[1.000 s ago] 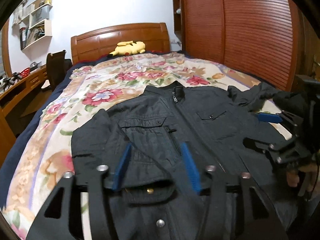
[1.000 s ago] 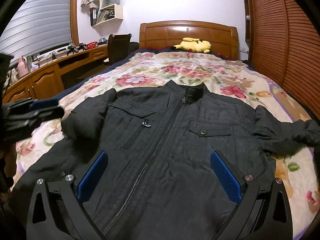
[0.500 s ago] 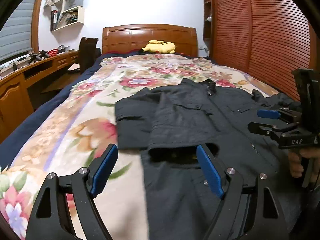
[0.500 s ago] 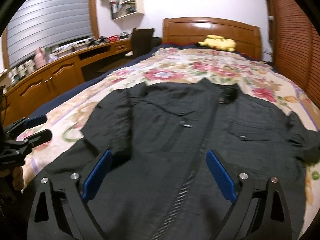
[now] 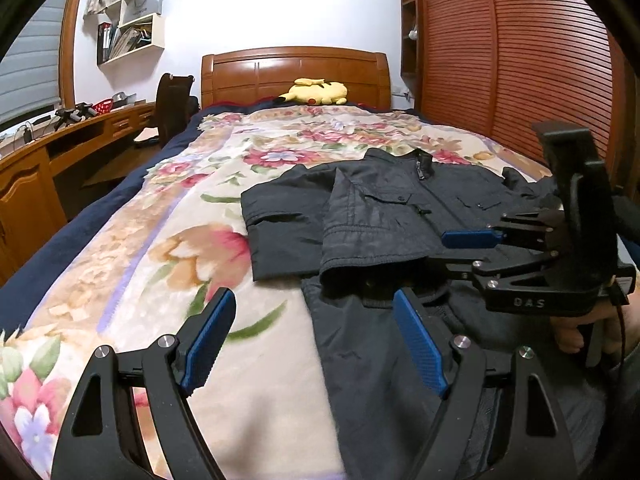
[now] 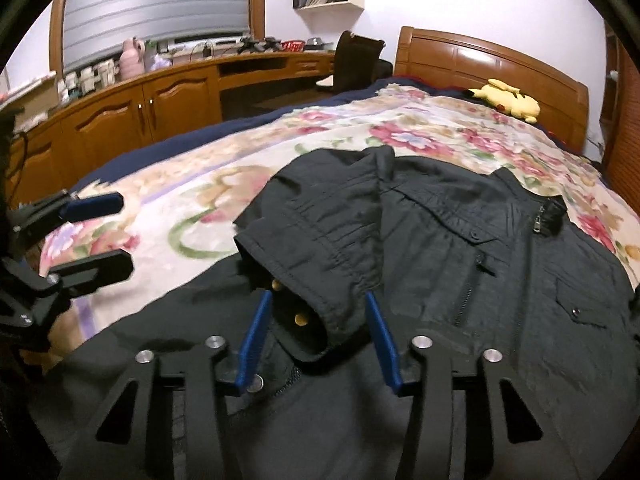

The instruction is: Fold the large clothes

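A floral bedspread [image 5: 168,240] covers the bed, with a navy sheet [image 5: 48,264] showing along its left edge. A yellow plush [image 5: 316,92] lies at the far end against the wooden headboard [image 5: 296,70]. A wooden desk [image 6: 160,92] runs along the left, a chair [image 5: 174,104] beside it. Wall shelves [image 5: 132,32] hang far left; a slatted wardrobe [image 5: 520,60] stands right.
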